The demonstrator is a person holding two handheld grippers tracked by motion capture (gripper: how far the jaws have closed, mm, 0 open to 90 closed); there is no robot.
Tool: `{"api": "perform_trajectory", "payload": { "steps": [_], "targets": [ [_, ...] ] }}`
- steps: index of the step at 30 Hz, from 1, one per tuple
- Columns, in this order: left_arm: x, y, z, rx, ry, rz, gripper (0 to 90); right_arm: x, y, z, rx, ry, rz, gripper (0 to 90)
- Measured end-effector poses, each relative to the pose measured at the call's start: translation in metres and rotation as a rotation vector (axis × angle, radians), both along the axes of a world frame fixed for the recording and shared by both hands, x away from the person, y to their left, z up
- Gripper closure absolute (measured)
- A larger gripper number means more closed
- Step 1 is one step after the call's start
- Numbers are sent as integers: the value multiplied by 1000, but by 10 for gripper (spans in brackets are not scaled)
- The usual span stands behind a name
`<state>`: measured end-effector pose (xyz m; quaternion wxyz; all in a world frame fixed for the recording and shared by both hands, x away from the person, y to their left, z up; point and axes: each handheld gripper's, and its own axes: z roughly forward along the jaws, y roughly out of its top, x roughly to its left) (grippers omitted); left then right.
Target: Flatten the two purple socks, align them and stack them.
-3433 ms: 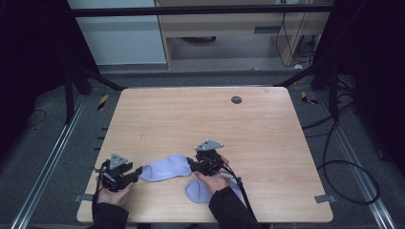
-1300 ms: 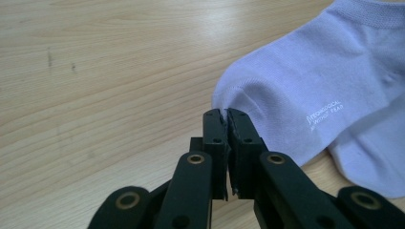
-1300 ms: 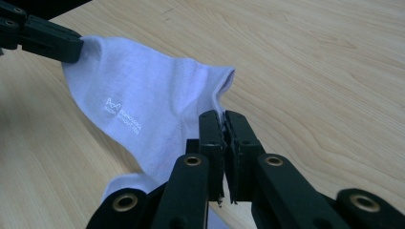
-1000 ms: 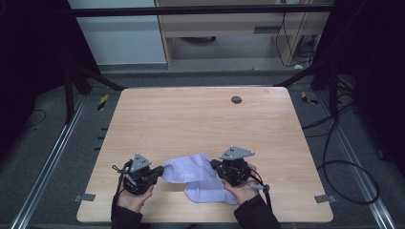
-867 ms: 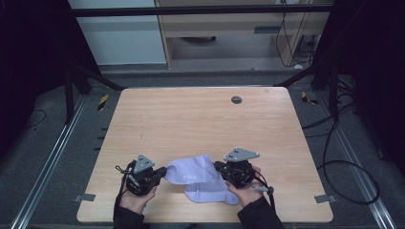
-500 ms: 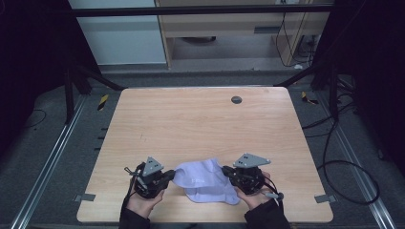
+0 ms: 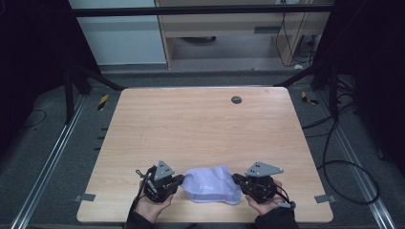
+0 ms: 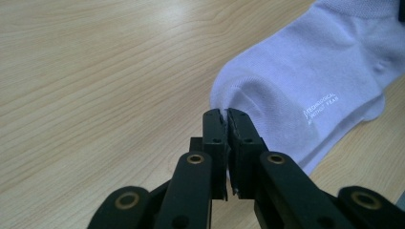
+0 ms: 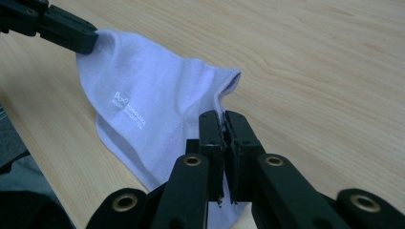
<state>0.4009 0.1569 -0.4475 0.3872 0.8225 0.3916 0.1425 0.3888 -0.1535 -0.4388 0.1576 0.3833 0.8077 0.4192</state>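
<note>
While the white sock (image 7: pixel 211 184) lies near the front edge of the wooden surface (image 7: pixel 200 124), both tools pinch it — the left tool (image 8: pixel 225 116) clamped tight on one end of the sock, the right tool (image 9: pixel 223 118) clamped tight on the opposite end, by its cuff opening.

Pale lilac sock (image 7: pixel 211 183) lies folded near the table's front edge; small white lettering on its side; ends lifted slightly.
</note>
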Motion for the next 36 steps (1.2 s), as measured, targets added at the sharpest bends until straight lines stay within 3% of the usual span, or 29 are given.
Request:
{"api": "perform_trajectory", "payload": {
  "steps": [24, 36],
  "targets": [
    [2, -14, -22, 64, 70, -49, 858, -6, -5, -18, -30, 64, 5, 868],
    [6, -17, -31, 98, 88, -50, 851, 4, -6, -31, -48, 101, -15, 866]
  ]
}}
